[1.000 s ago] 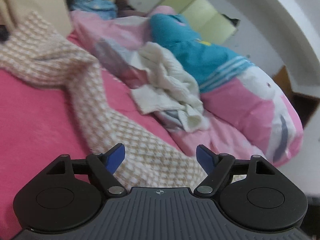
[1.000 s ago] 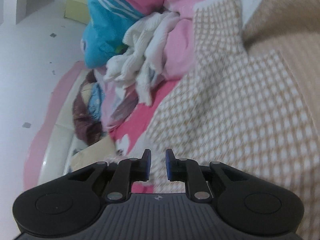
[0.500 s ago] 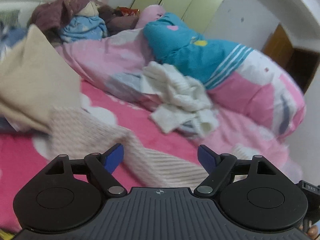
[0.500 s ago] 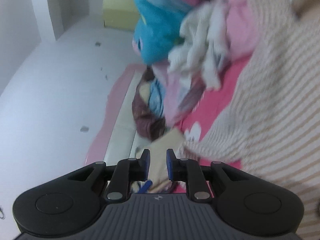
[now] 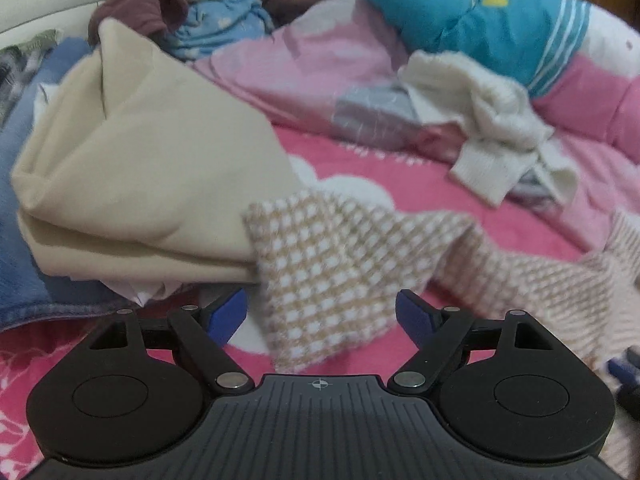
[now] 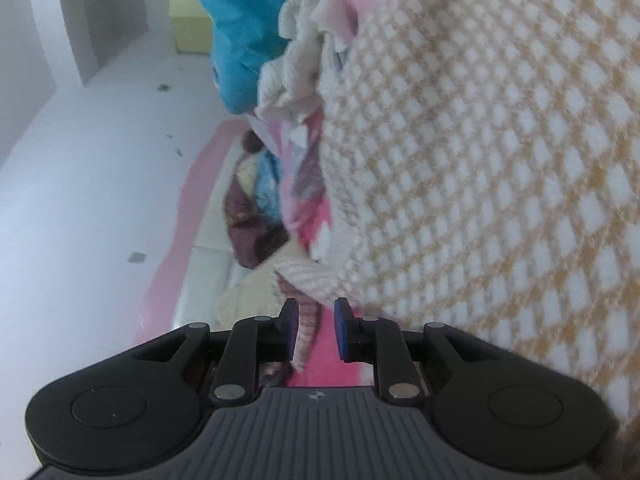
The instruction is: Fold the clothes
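On pink bedsheet (image 5: 520,236): checked garment (image 5: 332,276) edge between wide-spread left gripper (image 5: 322,316); right gripper (image 6: 316,330) narrow, grip indeterminate; beige cloth (image 5: 140,168) adjacent.

From my left camera the sweater (image 5: 332,268) is a coarse open knit in tan and white, the beige cloth (image 5: 140,160) beside it smooth and matt, and the white garment (image 5: 492,136) fuzzy and ribbed. I see faded denim (image 5: 16,216) at the edge and a soft printed bed sheet (image 5: 500,228). Both claws, left (image 5: 322,316) and right (image 6: 316,330), are matt black plastic with blue pads (image 6: 291,328) and shiny metal pins.
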`<control>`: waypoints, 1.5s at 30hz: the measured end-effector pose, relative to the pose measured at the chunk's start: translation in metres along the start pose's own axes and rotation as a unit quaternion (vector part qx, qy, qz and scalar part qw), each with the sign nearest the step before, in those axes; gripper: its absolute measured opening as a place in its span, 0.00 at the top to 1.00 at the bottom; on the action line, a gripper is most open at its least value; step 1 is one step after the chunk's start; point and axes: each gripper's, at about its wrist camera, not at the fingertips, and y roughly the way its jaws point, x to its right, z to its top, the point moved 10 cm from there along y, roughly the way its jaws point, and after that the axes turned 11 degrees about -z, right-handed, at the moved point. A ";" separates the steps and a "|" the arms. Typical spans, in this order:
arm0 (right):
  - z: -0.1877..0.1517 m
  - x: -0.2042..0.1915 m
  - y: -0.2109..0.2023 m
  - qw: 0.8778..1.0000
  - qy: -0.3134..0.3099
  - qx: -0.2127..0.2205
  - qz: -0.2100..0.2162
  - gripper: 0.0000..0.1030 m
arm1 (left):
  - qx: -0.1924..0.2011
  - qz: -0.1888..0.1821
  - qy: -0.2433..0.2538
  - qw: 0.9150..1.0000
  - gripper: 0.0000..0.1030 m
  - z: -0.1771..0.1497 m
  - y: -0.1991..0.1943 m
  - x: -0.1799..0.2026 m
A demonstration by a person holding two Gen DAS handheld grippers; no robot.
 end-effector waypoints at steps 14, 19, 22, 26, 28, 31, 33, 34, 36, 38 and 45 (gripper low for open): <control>-0.013 -0.012 0.014 0.996 -0.085 -0.014 -0.011 0.72 | 0.041 -0.005 -0.050 0.998 0.25 -0.004 0.022 -0.019; -0.014 -0.010 0.012 0.996 -0.088 -0.013 -0.009 0.72 | 0.066 -0.010 -0.057 0.996 0.66 0.002 0.017 -0.017; -0.015 -0.010 0.011 0.996 -0.092 -0.011 -0.008 0.72 | 0.081 -0.013 -0.062 0.995 0.91 0.006 0.014 -0.015; -0.016 -0.010 0.011 0.995 -0.096 -0.009 -0.010 0.72 | 0.129 -0.021 -0.064 0.989 0.93 0.035 -0.020 -0.009; -0.016 -0.010 0.010 0.995 -0.096 -0.008 -0.010 0.72 | 0.144 -0.021 -0.066 0.987 0.94 0.053 -0.037 -0.010; -0.016 -0.009 0.010 0.995 -0.096 -0.007 -0.011 0.72 | 0.159 -0.010 -0.053 0.986 0.94 0.077 -0.060 -0.011; -0.017 -0.009 0.010 0.995 -0.096 -0.006 -0.011 0.72 | 0.161 0.000 -0.035 0.986 0.94 0.086 -0.074 -0.011; -0.017 -0.009 0.010 0.995 -0.096 -0.006 -0.011 0.72 | 0.157 0.010 -0.024 0.987 0.94 0.086 -0.077 -0.011; -0.017 -0.008 0.009 0.995 -0.095 -0.007 -0.011 0.72 | 0.141 0.036 0.002 0.989 0.94 0.080 -0.076 -0.013; -0.017 -0.008 0.008 0.996 -0.094 -0.006 -0.011 0.72 | 0.125 0.062 0.029 0.990 0.94 0.075 -0.076 -0.015; -0.018 -0.007 0.006 0.996 -0.093 -0.005 -0.013 0.72 | 0.086 0.143 0.107 0.980 0.94 0.051 -0.043 -0.025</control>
